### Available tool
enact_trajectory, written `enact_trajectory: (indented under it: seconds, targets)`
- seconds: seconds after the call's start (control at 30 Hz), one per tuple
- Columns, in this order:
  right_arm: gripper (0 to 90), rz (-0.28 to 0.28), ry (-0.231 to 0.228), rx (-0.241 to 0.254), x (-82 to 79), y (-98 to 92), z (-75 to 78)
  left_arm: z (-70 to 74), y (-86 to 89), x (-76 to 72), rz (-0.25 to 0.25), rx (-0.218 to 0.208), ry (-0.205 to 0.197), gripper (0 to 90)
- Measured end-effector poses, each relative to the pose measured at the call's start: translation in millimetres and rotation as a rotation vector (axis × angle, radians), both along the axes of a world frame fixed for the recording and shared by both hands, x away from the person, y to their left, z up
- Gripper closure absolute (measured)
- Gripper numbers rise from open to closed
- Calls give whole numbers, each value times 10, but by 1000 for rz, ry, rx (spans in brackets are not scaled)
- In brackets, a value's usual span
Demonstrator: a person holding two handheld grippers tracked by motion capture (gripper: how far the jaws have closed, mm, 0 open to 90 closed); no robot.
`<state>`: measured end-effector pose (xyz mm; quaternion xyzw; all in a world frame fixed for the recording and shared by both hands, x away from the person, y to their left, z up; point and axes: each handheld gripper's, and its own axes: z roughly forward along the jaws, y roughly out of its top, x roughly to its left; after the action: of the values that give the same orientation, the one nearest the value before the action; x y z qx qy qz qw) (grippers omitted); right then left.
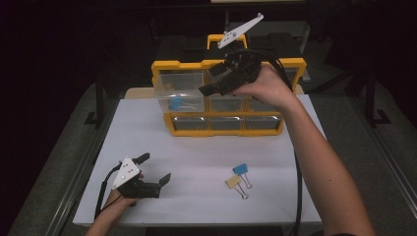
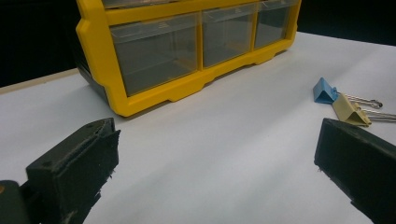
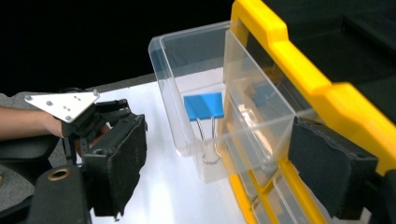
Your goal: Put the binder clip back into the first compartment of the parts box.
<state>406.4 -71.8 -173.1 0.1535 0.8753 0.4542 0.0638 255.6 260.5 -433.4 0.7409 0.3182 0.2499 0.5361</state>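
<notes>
At the far side of the white table (image 1: 196, 162) stands a yellow drawer cabinet (image 1: 228, 96) with clear drawers in two rows. Its upper left drawer (image 1: 179, 93) is pulled out toward the near side, and a blue binder clip (image 3: 203, 106) lies inside it, wire handles pointing to the drawer's front. The right gripper (image 1: 216, 84) hangs in the air in front of the cabinet's upper row, just right of the open drawer; its jaws stand apart and hold nothing, one beside the drawer's clear wall, the other against the yellow frame. The clip sits between and beyond them, untouched. The left gripper (image 1: 156, 169) rests low at the near left of the table, jaws wide apart and empty. Well to its right, near the table's near edge, a second blue binder clip (image 1: 241, 170) and a tan binder clip (image 1: 233, 182) lie touching each other.
</notes>
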Motion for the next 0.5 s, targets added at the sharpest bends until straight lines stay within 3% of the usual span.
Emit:
enact_trajectory:
  seconds: [0.03,0.27,0.5]
  targets:
    - [168,-1,-12,3,-4,-13,-20,-4,-11,-1,3,-18,1,0]
    - [138,-24,-25,-4,-75,-85,-158,-2,-3,3,-1,-3,-3,0]
    - [136,-42,-9,-18,-154,-144,-346,-3,-5,3,1,-7,-8,0]
